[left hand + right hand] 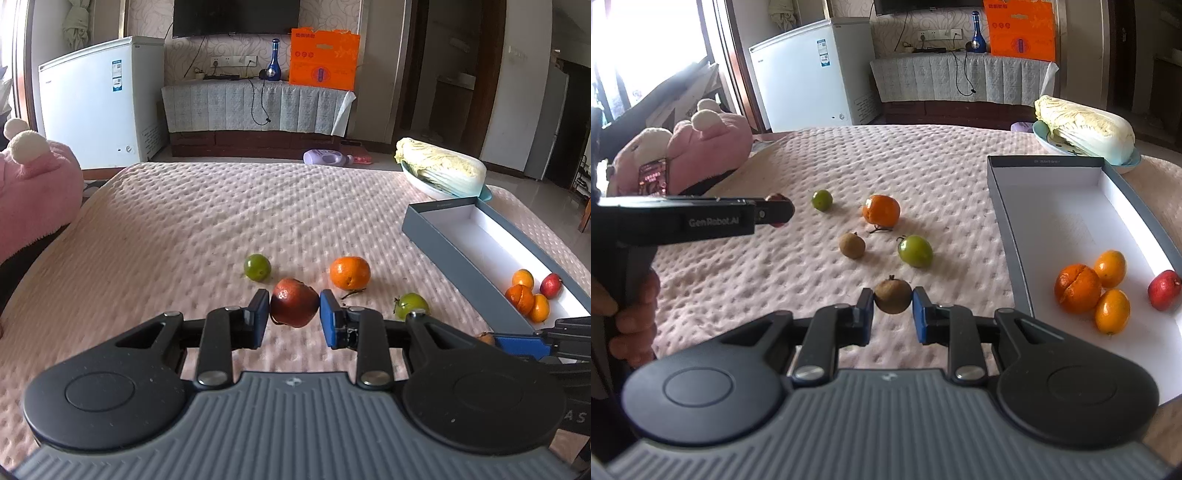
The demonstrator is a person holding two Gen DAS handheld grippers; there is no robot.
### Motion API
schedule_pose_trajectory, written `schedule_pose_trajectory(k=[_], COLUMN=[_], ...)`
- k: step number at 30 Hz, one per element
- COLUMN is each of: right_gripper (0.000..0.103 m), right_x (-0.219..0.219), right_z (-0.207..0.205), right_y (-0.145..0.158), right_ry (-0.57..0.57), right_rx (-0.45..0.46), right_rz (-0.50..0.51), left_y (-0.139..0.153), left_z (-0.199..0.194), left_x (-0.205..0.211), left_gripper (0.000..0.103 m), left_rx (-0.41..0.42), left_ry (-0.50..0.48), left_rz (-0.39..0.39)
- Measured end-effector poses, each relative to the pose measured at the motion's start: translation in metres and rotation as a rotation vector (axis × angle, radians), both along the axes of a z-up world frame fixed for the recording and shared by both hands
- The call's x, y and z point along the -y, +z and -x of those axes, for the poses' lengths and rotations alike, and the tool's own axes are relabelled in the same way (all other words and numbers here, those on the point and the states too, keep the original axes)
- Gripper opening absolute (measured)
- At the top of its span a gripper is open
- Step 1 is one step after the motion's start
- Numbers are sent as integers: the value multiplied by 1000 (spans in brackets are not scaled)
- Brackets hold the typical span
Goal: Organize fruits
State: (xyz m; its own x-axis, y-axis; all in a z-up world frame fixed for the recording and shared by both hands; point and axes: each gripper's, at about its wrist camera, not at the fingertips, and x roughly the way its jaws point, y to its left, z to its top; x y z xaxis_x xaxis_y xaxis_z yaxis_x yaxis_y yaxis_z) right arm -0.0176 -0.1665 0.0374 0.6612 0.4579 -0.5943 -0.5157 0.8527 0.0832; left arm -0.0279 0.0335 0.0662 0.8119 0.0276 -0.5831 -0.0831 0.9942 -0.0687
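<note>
Tool (893, 301), pink quilt (207, 221), freezer (96, 99)

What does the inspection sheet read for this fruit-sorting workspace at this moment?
Surface: pink dimpled table cover, fruit scattered on it.
Job's things: grey box holding a split orange, two kumquats and a small red fruit. Loose on the cover: lime, orange, green tomato, brown fruit.
Clutter: napa cabbage on a plate; pink plush toy.
Grippers: left hand-held gripper shut on a dark red fruit; right hand-held gripper shut on a second brown fruit.
Cables: black cord hanging over the cabinet behind.
Surroundings: chest freezer, wall television, orange carton.
</note>
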Motion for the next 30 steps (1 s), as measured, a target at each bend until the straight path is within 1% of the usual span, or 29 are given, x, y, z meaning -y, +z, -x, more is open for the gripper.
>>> schedule_pose_trajectory(k=[7, 10, 12, 16, 22, 27, 30], right_gripper=[25, 25, 25, 25, 25, 25, 25], right_x=[3, 6, 10, 17, 26, 46, 65], right_z=[1, 3, 2, 2, 5, 2, -2], right_y=[2, 5, 6, 12, 22, 31, 36], right_ry=[7, 11, 5, 0, 0, -42, -106], right_rx=[-2, 11, 11, 20, 49, 82, 104], right_rz=[-16, -23, -29, -71, -103, -145, -180], left_y=[1, 3, 1, 1, -1, -3, -3], left_z=[0, 1, 0, -1, -2, -3, -3], left_x=[-2, 1, 3, 6, 6, 3, 3], left_gripper=[35, 35, 35, 35, 35, 35, 35], left_rx=[-1, 14, 7, 4, -6, -16, -18], left_ry=[11, -3, -6, -9, 0, 22, 30], left_rz=[4, 1, -4, -2, -17, -24, -31])
